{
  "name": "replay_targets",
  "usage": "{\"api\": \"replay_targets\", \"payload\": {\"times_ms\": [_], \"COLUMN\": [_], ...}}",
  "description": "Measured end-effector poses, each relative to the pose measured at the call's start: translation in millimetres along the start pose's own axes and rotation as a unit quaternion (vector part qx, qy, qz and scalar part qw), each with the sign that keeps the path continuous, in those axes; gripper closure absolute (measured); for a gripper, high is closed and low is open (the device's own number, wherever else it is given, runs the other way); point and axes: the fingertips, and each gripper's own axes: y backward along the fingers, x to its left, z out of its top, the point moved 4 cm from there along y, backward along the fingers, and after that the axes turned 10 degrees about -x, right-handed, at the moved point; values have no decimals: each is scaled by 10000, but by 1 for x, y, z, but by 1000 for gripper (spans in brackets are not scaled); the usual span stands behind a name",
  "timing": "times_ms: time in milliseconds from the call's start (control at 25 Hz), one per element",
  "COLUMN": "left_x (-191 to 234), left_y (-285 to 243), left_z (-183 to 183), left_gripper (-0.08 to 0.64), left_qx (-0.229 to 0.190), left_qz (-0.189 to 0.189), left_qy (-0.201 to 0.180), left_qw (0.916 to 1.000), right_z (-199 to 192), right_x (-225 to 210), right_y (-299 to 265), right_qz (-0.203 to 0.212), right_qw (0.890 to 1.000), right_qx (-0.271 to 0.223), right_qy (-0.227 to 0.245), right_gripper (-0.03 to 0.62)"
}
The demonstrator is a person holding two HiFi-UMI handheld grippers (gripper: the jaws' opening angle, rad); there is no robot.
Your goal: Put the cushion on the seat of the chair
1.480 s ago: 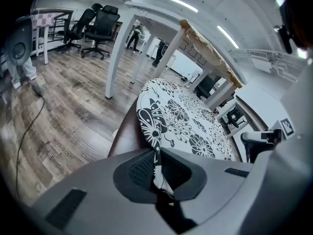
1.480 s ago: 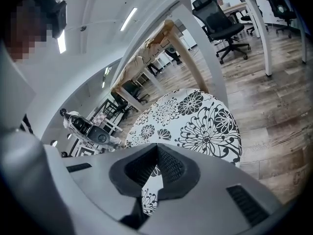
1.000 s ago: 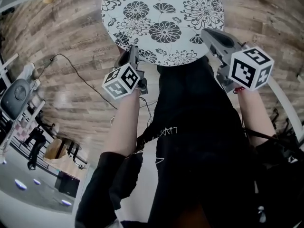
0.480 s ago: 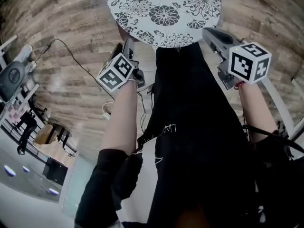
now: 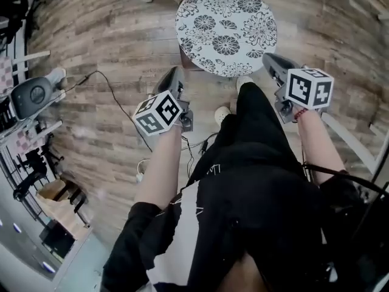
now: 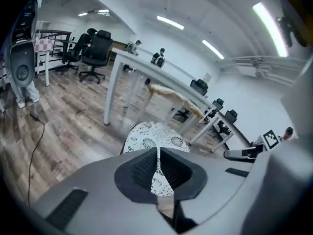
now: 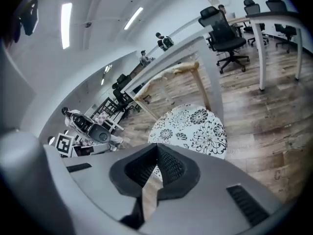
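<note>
The round cushion (image 5: 226, 29), white with black flowers, lies flat on the chair seat, which it hides. It also shows in the left gripper view as the cushion (image 6: 154, 136) and in the right gripper view as the cushion (image 7: 195, 129). My left gripper (image 5: 177, 73) hangs in the air off the cushion's near left edge, not touching it. Its jaws are closing, and nothing is between them (image 6: 158, 151). My right gripper (image 5: 269, 58) floats off the cushion's near right edge. Its jaws (image 7: 157, 147) meet at the tips with nothing between them.
A black cable (image 5: 115, 111) runs over the wooden floor at the left. A person's shoes (image 5: 222, 114) stand just short of the cushion. Behind it stand a white desk (image 6: 146, 67) and black office chairs (image 6: 98, 45). A grey device (image 5: 33, 96) sits at the far left.
Both grippers have risen and drawn back from the cushion's near edge. The cushion stays flat on the seat and now looks smaller and farther below.
</note>
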Motion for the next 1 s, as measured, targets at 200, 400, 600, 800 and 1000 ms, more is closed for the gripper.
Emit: {"api": "replay_targets", "payload": {"times_ms": [200,400,600,800,1000], "left_x": [-35,-91,-158,-195,-203], "left_y": [95,176,224,258,284], "left_z": [74,158,200,215,219], "left_gripper": [546,546,546,546,546], "left_qx": [-839,-2118,-2644,-2844,-2903], "left_qz": [-911,-1829,-2476,-2789,-2871], "left_qy": [-12,-217,-892,-1197,-1314], "left_qw": [9923,9598,9278,9094,9033], "right_z": [28,92,126,132,132], "right_x": [77,159,215,269,300], "right_y": [47,105,154,189,204], "right_qz": [99,400,933,1241,1328], "right_qw": [9966,9817,9642,9438,9348], "right_qx": [-786,-1726,-2231,-2249,-2276], "right_qy": [216,698,1089,2077,2383], "right_gripper": [577,577,577,577,577]}}
